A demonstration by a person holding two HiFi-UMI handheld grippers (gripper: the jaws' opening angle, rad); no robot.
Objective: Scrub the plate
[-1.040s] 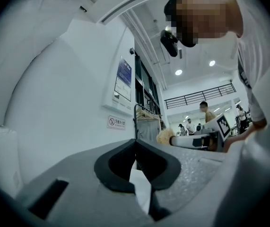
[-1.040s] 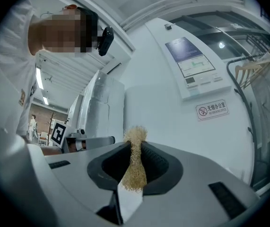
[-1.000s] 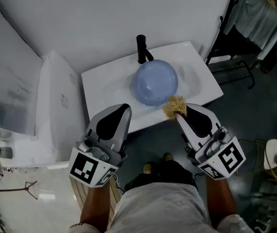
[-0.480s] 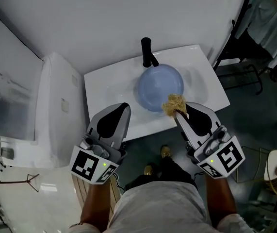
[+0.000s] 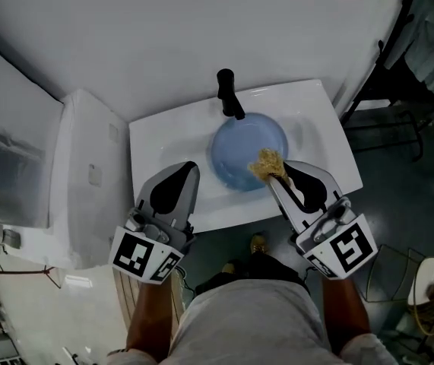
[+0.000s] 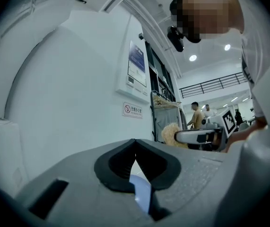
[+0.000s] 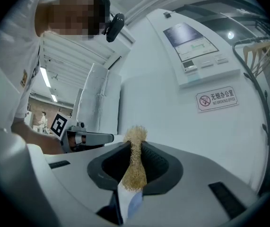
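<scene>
**Plate (image 5: 239, 144) sitting in the sink, scrubber coming in over its near-right rim**

Nearest to the person, the left tool (image 5: 188, 167) is hanging in front of the sink's near edge. Its jaws are pressing flat together with nothing between them. It is idling short of the plate, likely parked so it isn't crowding the scrub hand. I'd judge it free to steady the plate if the plate starts sliding.

The right tool (image 5: 272, 176) is pinching a tan fibrous scrubber (image 5: 266, 163). The pad is sticking out past the jaw tips, so fibre rather than plastic is meeting the plate. It is lying over the plate's near-right rim; actual contact isn't resolvable from here.

The blue plate is resting face up in the basin of the white sink (image 5: 156, 134), right of centre. Its placement there is making sense: the basin walls are boxing it in.

Beyond it, a black faucet (image 5: 229, 94) is overhanging the plate's far edge. That is the main obstruction for strokes toward the back.

A tall white unit (image 5: 87, 166) is flanking the sink on the left, clear of the work. Farthest out, a no-smoking sign (image 7: 216, 100) is hanging on the wall.
</scene>
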